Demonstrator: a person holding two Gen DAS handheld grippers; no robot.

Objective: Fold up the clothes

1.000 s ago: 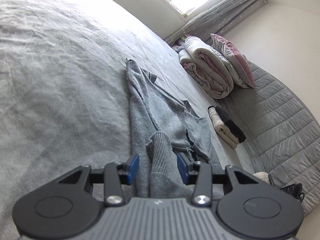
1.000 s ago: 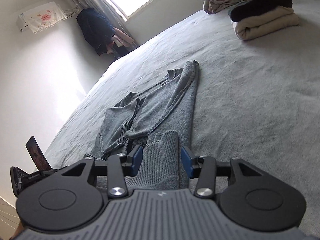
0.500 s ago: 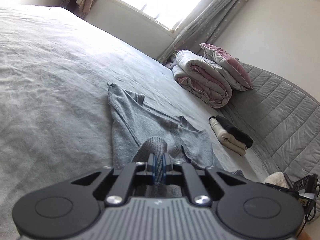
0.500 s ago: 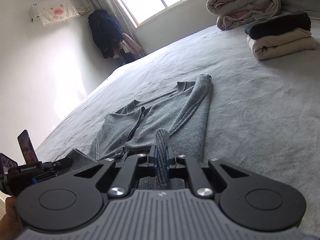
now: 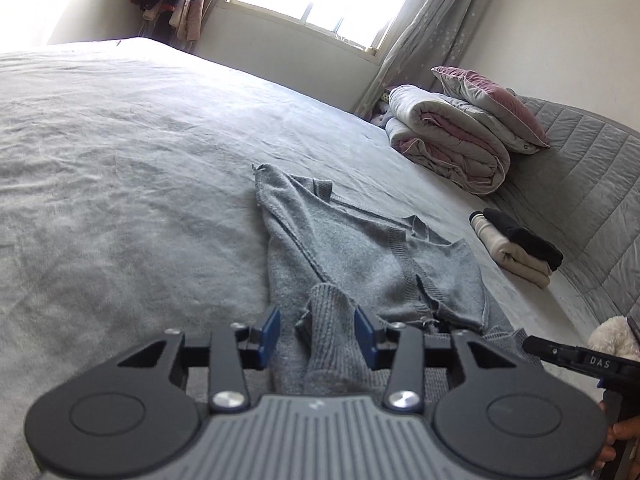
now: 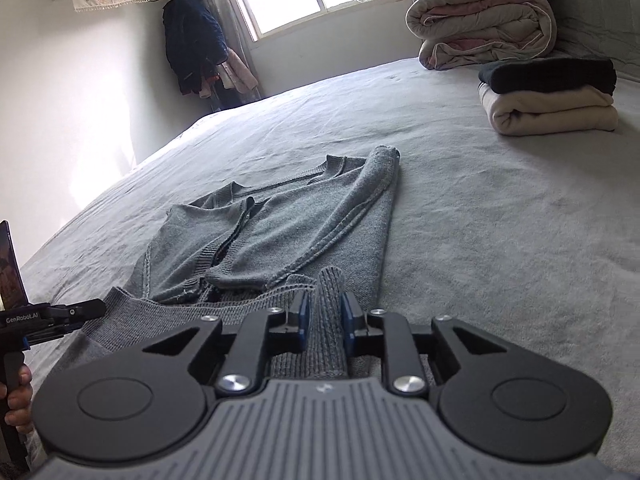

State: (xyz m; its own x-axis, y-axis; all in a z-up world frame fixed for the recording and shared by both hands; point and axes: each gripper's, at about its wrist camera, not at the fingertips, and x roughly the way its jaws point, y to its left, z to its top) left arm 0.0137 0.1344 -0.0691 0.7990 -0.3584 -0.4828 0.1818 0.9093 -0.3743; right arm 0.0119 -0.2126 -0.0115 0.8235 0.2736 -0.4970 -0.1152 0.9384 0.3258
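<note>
Both tools reopening around ribbed hem, unpinched: left tool (image 5: pixel 316 334), right tool (image 6: pixel 324 316); one cardigan (image 6: pixel 280 232).

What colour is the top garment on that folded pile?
Black, over a cream one; clearest in the right wrist view.

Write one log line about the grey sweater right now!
left gripper: opening, hem fold between pads | right gripper: opening, hem fold between pads | grey sweater: flat on bed

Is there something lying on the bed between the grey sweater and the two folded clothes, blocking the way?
Nothing visible. Between the grey sweater and the folded clothes only bare bedsheet shows. The rolled quilt lies behind the pile, not in the way.
</note>
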